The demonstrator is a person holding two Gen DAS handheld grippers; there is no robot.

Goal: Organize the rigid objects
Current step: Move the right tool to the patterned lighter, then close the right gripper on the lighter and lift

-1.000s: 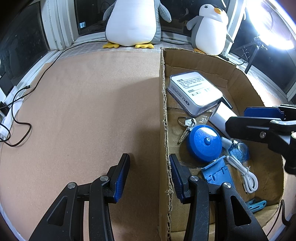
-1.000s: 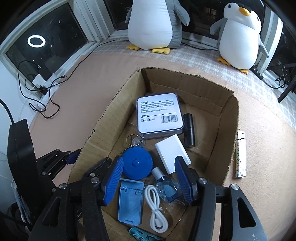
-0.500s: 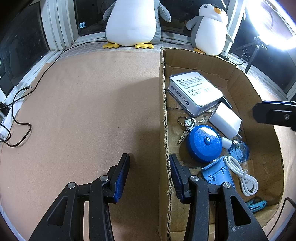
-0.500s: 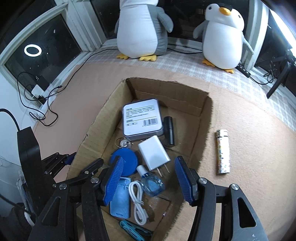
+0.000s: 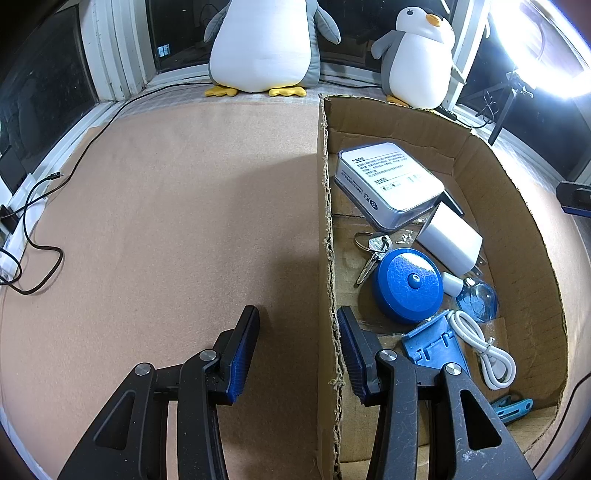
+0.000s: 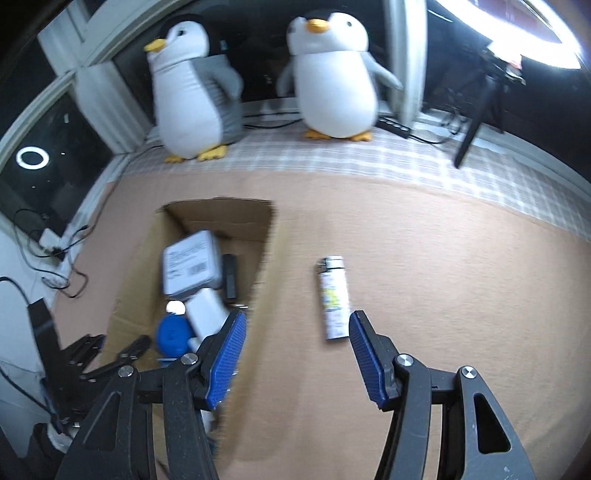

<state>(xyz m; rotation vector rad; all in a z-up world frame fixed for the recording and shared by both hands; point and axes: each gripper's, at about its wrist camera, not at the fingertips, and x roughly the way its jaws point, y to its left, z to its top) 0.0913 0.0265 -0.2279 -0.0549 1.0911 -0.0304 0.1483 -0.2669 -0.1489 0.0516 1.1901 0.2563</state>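
Note:
A cardboard box (image 5: pixel 517 206) (image 6: pixel 144 266) holds a white tin (image 5: pixel 388 181), a white charger (image 5: pixel 450 240), keys (image 5: pixel 373 251), a blue round case (image 5: pixel 408 284), a small blue bottle (image 5: pixel 476 295), a white cable (image 5: pixel 480 347) and a blue stand (image 5: pixel 436 347). My left gripper (image 5: pixel 299 350) is open, its fingers astride the box's left wall (image 5: pixel 325 258). A patterned lighter (image 6: pixel 332 295) lies on the tan mat right of the box. My right gripper (image 6: pixel 295 354) is open and empty, just short of the lighter, which sits near its right finger.
Two plush penguins (image 5: pixel 266 40) (image 6: pixel 332 74) stand at the back by the window. Black cables (image 5: pixel 33 236) trail along the mat's left edge. A blue clip (image 5: pixel 513 406) lies in the box's near corner. A bright ring light (image 6: pixel 535 33) and tripod stand at the right.
My right gripper has swung out of the box to the right, over the mat toward the lighter. The left gripper has stayed astride the box wall.

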